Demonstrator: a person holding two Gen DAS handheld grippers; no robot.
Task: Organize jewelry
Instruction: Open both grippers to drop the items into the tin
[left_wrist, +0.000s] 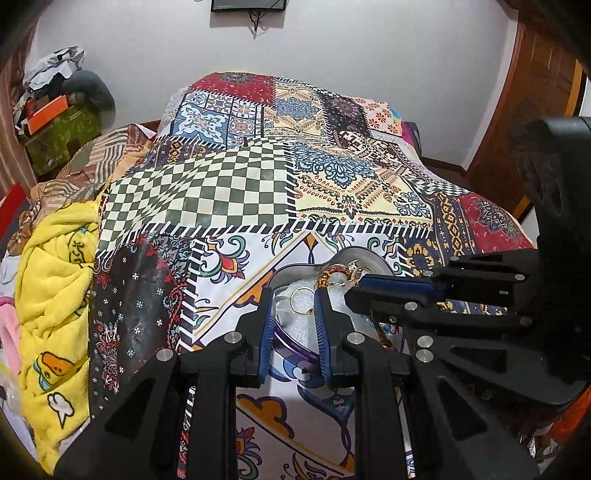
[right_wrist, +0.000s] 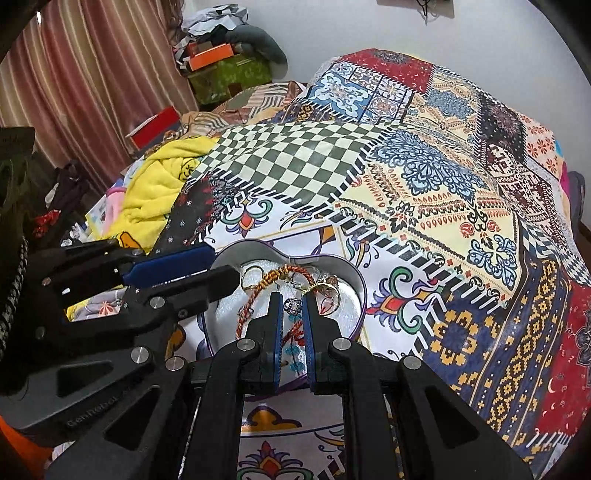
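Note:
A heart-shaped tin (left_wrist: 354, 254) (right_wrist: 236, 251) lined with white foam sits on the patchwork bed cover (left_wrist: 221, 192). In it lie a red-and-gold braided bracelet (left_wrist: 334, 273) (right_wrist: 280, 273), gold hoops (left_wrist: 301, 301) (right_wrist: 251, 277) and beaded strands (right_wrist: 293, 347). My left gripper (left_wrist: 293, 295) hovers open over the tin's left half, with a gold hoop showing between its fingers, untouched. My right gripper (right_wrist: 291, 299) is over the tin's middle, its fingers a narrow gap apart, with a small silver piece (right_wrist: 291, 305) showing in that gap. Each gripper shows from the side in the other's view (left_wrist: 349, 295) (right_wrist: 224, 264).
A yellow blanket (left_wrist: 55, 258) (right_wrist: 155, 173) is bunched at the bed's left. Beyond it are boxes and clothes (right_wrist: 221, 59) by a striped curtain (right_wrist: 92, 74). A wooden door (left_wrist: 535, 92) stands at the right. The bed cover stretches far behind the tin.

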